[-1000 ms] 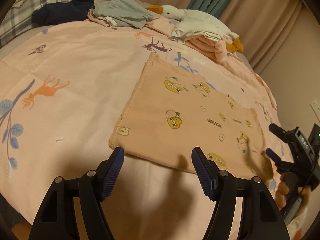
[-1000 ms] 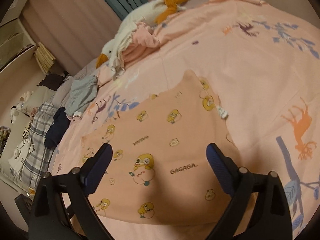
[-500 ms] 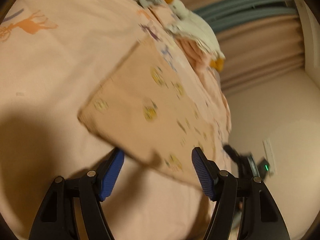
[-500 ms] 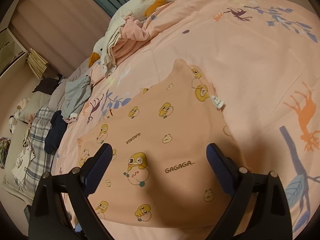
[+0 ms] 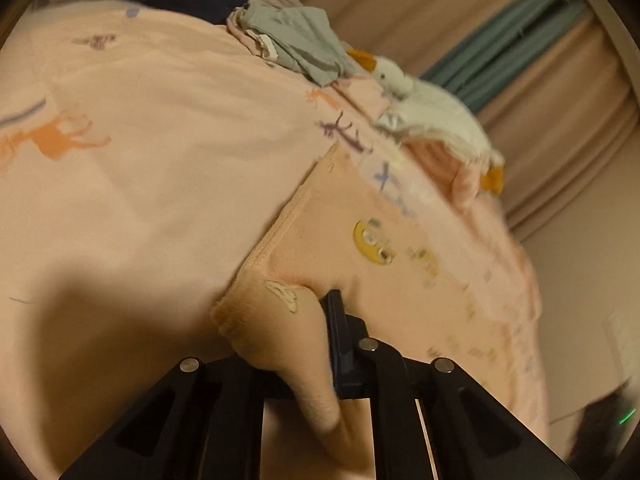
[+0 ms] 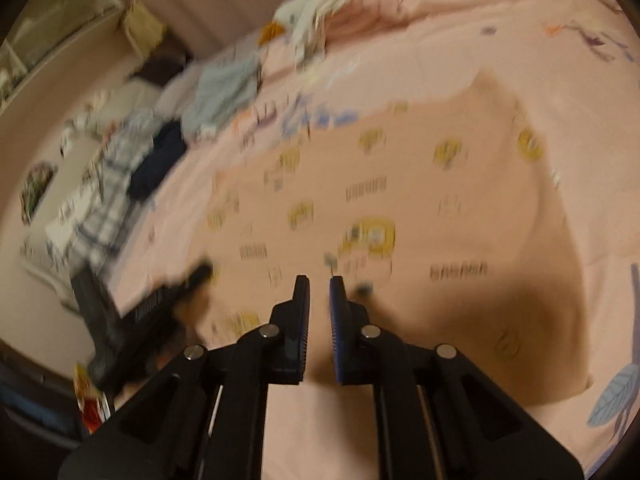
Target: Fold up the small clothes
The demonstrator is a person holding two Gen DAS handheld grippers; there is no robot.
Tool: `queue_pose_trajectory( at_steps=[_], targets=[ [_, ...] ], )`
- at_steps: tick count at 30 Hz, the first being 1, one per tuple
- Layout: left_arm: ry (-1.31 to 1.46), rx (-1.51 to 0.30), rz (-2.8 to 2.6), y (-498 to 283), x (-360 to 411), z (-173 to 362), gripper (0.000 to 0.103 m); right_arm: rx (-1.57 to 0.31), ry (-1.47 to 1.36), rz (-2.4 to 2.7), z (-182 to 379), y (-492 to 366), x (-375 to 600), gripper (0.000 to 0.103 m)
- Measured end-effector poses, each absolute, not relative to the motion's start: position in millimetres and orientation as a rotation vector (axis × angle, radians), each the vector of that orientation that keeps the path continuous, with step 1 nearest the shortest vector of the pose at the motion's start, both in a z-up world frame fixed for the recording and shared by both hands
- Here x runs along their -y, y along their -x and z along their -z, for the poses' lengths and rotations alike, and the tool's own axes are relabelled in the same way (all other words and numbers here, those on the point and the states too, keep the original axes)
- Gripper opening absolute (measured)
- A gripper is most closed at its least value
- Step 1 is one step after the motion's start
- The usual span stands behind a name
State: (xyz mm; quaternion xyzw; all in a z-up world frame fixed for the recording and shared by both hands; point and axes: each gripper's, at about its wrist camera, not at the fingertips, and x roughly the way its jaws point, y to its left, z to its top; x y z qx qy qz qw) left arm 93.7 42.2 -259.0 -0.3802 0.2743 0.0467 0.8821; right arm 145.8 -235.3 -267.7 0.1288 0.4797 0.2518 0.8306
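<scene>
Left view: my left gripper [image 5: 316,344] is pinched on the near corner of the cloth [image 5: 400,280], a bunched fold wedged between the jaws; the rest lies flat ahead on the bed [image 5: 160,160]. The bunched grip could slip when lifted.

Right view: my right gripper [image 6: 319,312] is closing, jaws narrow, the cloth [image 6: 400,200] just ahead. Blur hides whether any hem is caught; it may close on nothing.

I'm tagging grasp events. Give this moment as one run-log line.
stage: grasp near hem | left gripper: shut on peach garment corner | right gripper: closing at hem, grip unclear | surface: bedsheet
</scene>
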Motion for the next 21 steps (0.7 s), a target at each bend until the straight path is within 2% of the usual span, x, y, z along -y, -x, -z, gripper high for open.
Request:
queue_pose_trajectory(
  at_steps=[1,2,5,7,12,14,16,18,20,21],
  targets=[
    [0.778,-0.560,-0.084,-96,-40,256,0.008,-1.045,-0.261,-0.513,276,-146,237,0.007],
    [0.746,-0.555,-0.076,-98,-38,254,0.007,-1.047,-0.273,-0.501,287,-148,240,0.000],
    [0.667,-0.516,0.002,-100,-21,239,0.007,-1.033,-0.371,-0.558,290,-151,255,0.000],
    [0.635,-0.493,0.072,-101,-5,230,0.007,-1.007,-0.482,-0.572,284,-150,278,0.010],
    [0.283,-0.539,0.268,-117,93,216,0.007,-0.842,-0.699,-0.358,269,-141,377,0.012],
    [0.146,-0.614,0.370,-120,141,222,0.007,-0.786,-0.793,-0.348,268,-136,404,0.012],
    [0.068,-0.685,0.360,-121,164,229,0.012,-0.762,-0.852,-0.338,269,-131,423,0.021],
    [0.069,-0.701,0.318,-116,165,227,0.014,-0.758,-0.878,-0.334,272,-126,431,0.041],
    [0.171,-0.690,0.389,-109,153,214,0.022,-0.769,-0.924,-0.371,274,-125,433,0.049],
    [0.222,-0.686,0.446,-102,147,207,0.036,-0.785,-0.945,-0.413,275,-127,430,0.052]
  ],
)
